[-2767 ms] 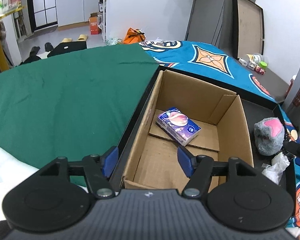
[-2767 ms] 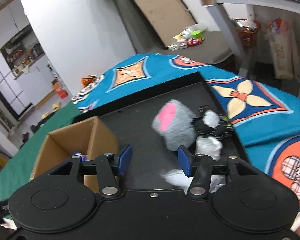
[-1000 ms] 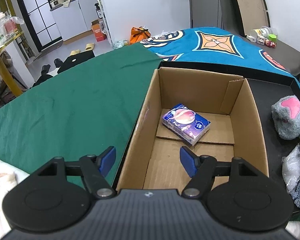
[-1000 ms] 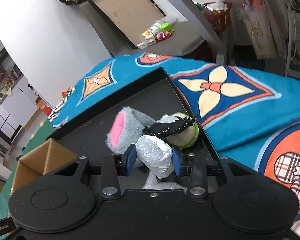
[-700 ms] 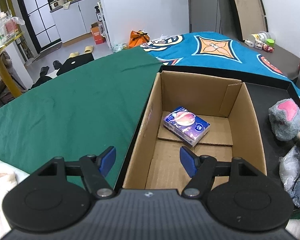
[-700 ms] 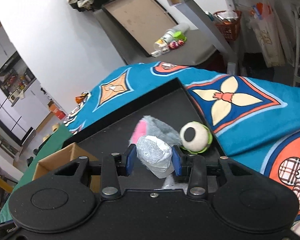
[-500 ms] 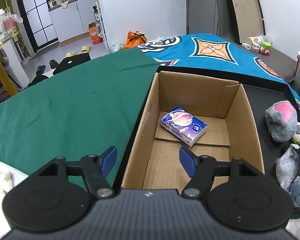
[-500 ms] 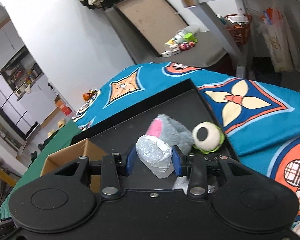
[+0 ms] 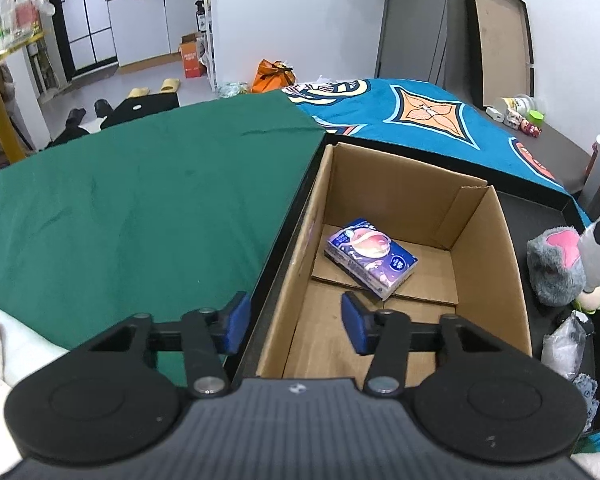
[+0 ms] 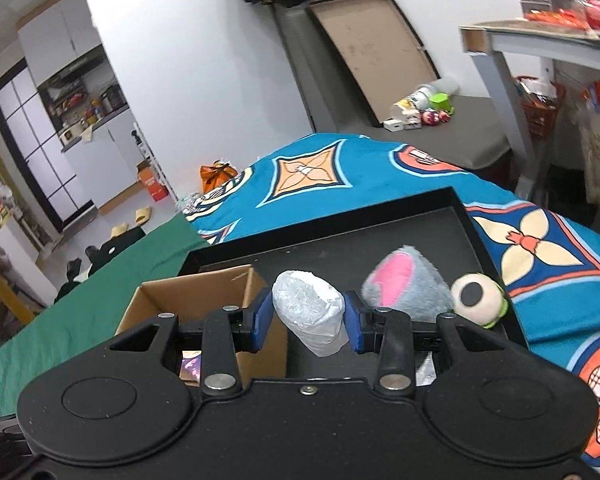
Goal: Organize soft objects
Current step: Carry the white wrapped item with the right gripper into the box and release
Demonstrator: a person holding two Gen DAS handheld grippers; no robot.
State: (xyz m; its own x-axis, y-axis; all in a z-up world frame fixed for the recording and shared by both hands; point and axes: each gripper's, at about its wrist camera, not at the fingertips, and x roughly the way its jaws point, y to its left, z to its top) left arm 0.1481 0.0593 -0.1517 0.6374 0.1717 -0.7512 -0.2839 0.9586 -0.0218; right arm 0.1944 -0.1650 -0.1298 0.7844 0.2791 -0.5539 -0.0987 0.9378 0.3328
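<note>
My right gripper (image 10: 307,322) is shut on a white plastic-wrapped roll (image 10: 310,310), held above the black tray (image 10: 340,216) just right of the cardboard box (image 10: 204,284). The roll also shows at the right edge of the left wrist view (image 9: 598,256). My left gripper (image 9: 294,316) is open and empty over the near left wall of the box (image 9: 496,256). A blue tissue pack (image 9: 370,262) lies inside the box. A grey and pink plush (image 10: 404,286) and a round eye plush (image 10: 476,300) lie on the tray.
A clear crumpled bag (image 9: 564,340) and a blue-grey item (image 9: 586,394) lie on the tray right of the box. Green cloth (image 9: 140,208) covers the left of the bed, a blue patterned blanket (image 10: 380,172) the right. A grey table (image 10: 540,40) stands at the right.
My right gripper closed on the white roll and has carried it up and left toward the box. The left gripper has stayed nearly still over the box.
</note>
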